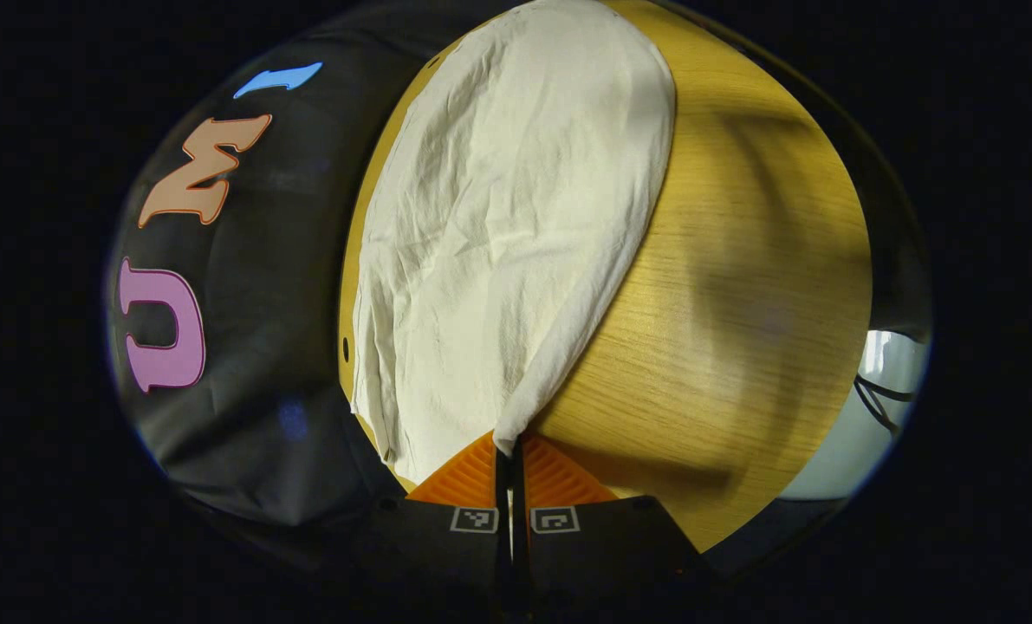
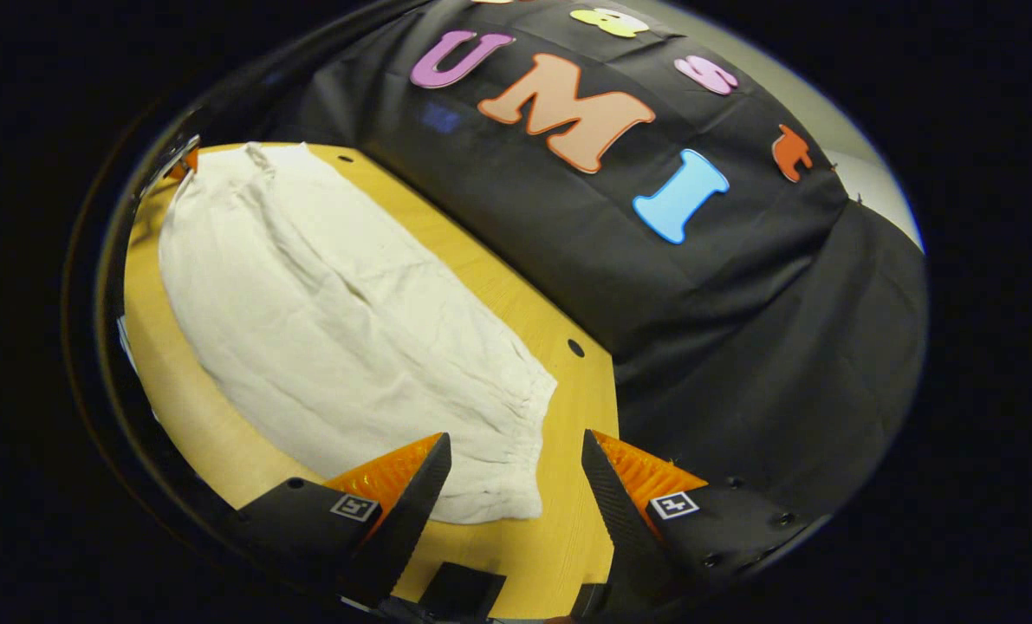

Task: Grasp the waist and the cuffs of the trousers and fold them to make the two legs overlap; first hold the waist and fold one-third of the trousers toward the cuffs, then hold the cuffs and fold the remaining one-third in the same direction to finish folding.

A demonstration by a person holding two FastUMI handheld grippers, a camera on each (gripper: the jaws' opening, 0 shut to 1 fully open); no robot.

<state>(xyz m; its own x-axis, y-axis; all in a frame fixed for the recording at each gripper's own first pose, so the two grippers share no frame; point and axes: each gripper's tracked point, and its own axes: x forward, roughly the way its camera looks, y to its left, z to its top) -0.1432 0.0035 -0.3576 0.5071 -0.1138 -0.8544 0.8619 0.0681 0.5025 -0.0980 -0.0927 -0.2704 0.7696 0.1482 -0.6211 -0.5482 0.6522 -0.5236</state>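
**Left gripper view: one corner pinched, the other end let go**

The table (image 1: 741,286) carries the trousers (image 1: 516,225), which lie lengthwise as a single pale strip, legs apparently already overlapped. The left gripper (image 1: 510,451) has its fingers closed together on a corner of the cloth, lifting a ridge of fabric off the wood. In the right gripper view the right gripper (image 2: 516,451) stands with its fingers spread wide, holding nothing, just over the gathered end of the trousers (image 2: 342,338) near the table's (image 2: 567,537) front edge; the other gripper appears small at the far end of the cloth.

The likely trouble, as I judge it: with only one corner held, any pull would drag the strip askew and shear the two legs apart, spoiling the thirds fold. The pinch is narrow, so thin cloth could slip out. The open claw may close on one layer alone.

No container is in sight.
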